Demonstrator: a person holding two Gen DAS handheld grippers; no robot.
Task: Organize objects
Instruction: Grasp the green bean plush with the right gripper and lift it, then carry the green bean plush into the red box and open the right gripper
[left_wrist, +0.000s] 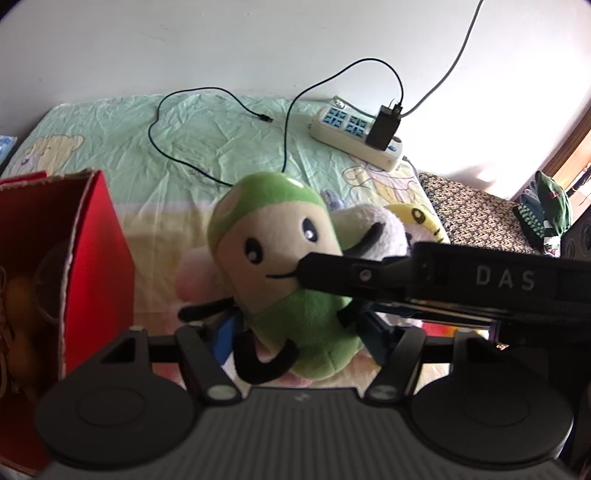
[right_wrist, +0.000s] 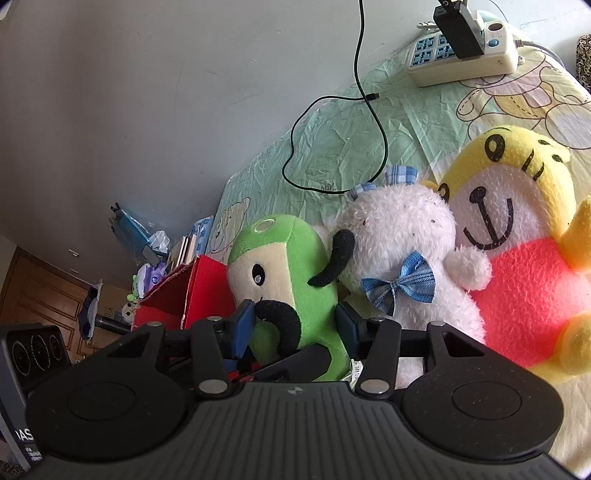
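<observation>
A green and cream plush toy (left_wrist: 280, 258) with black arms stands on the bed sheet (left_wrist: 110, 122). My left gripper (left_wrist: 301, 338) holds its lower body, a blue pad pressed on each side. A finger (left_wrist: 328, 275) of my right gripper reaches in from the right and presses on the toy's face. In the right wrist view the same green plush toy (right_wrist: 288, 266) fills the gap of my right gripper (right_wrist: 295, 326), with both pads against it. An open red cardboard box (left_wrist: 99, 258) stands just left of the toy, with something orange dimly visible inside.
A white plush (right_wrist: 402, 240) with a blue bow leans against the green toy's right side, and a yellow bear plush (right_wrist: 517, 229) sits beyond it. A power strip (left_wrist: 354, 136) and a black cable (left_wrist: 184, 162) lie near the wall. A patterned cushion (left_wrist: 476, 218) borders the bed at right.
</observation>
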